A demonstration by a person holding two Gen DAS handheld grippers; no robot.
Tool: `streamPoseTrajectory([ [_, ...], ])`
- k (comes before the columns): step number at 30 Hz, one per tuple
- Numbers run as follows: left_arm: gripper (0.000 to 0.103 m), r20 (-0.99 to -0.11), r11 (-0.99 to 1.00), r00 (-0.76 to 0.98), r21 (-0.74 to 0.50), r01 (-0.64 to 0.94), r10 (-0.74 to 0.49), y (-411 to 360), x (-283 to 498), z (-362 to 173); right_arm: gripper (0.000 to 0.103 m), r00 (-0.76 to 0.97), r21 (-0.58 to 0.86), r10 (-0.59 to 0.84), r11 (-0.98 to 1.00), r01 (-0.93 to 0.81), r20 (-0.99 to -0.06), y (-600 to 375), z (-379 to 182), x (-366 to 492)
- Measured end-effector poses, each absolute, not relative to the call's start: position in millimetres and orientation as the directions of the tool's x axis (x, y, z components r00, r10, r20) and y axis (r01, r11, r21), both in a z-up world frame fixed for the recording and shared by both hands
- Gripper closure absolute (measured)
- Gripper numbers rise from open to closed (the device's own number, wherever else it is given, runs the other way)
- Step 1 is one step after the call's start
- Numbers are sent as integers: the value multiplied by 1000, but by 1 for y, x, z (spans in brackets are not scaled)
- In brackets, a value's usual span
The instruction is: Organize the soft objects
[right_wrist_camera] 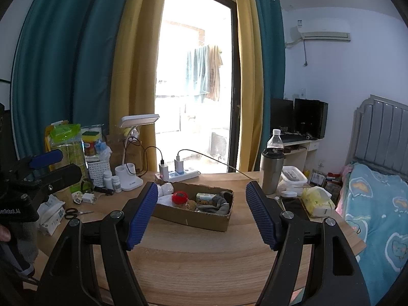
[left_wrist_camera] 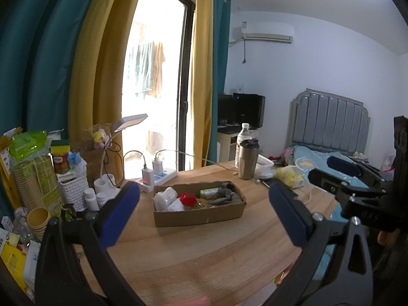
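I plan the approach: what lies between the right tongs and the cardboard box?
Only bare wooden table lies between the open right tongs and the cardboard box; the right wrist view shows it.

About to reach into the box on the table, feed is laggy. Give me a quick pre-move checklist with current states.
1. Left tool open, holding nothing: ok.
2. Right tool open, holding nothing: ok.
3. Box flat on table, top open: ok.
4. Path from both tools to box unobstructed: ok.
5. Grey cloth at box's right end reachable from above: ok.
6. Tumbler upright, apart from box: ok.
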State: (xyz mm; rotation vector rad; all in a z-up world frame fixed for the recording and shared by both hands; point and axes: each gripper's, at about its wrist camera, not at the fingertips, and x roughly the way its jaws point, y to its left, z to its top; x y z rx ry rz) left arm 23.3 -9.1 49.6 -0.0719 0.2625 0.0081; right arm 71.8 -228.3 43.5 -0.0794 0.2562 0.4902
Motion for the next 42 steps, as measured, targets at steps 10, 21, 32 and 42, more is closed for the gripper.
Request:
streamPoseTrajectory([
  [10, 1, -264, 997, 965, -69, -20, 1, -11, 23, 47, 28, 847, -14, 458, 878, -479, -271, -226, 41, 73],
  [21, 1, -262, 997, 965, -69, -22, 3, -10, 23, 47, 28, 845, -15, 462, 875, -483, -271, -223, 39, 72],
  [32, 1, -261, 998, 965, -67, -22, 4, -9, 23, 50, 28, 844, -14, 462, 875, -484, -273, -222, 39, 72],
  [42, 1, -264, 997, 965, -68, -21, 2, -9, 23, 50, 28, 843, -14, 462, 875, -484, -274, -223, 39, 71],
])
